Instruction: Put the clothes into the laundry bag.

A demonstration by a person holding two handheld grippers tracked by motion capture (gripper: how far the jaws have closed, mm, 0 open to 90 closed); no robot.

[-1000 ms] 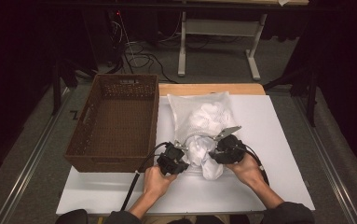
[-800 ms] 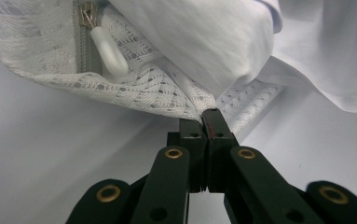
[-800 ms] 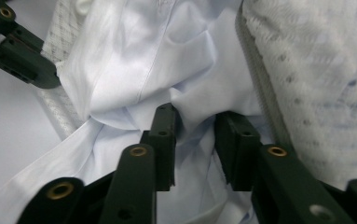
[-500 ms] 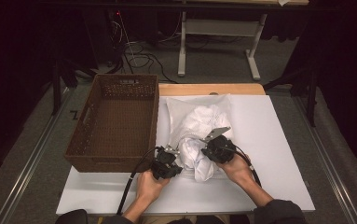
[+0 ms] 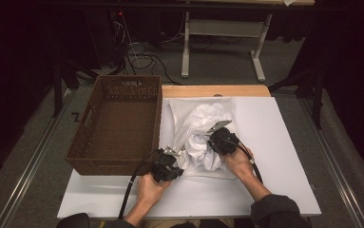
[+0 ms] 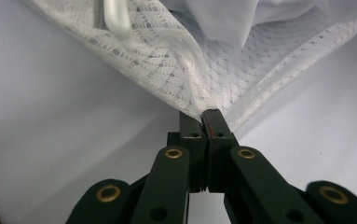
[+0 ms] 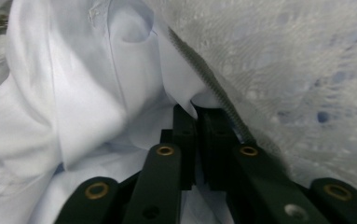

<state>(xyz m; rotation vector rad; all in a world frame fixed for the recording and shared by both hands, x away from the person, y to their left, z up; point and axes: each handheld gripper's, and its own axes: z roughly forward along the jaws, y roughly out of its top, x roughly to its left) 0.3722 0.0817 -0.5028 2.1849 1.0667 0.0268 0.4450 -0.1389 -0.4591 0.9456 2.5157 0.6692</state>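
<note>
White mesh laundry bag [image 5: 189, 124] on the white table [image 5: 284, 142] beside the wicker basket [image 5: 118, 123], left gripper [image 6: 206, 116] pinched shut on the bag's mesh edge, right gripper [image 7: 195, 112] — jaws just reopening, narrow — gripping the white garment [image 7: 87, 93] at the bag's mouth.

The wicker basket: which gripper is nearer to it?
Left. The left gripper sits just off the front right corner of the wicker basket, clamped on the mesh bag. The right gripper is farther right, across the white cloth.
</note>
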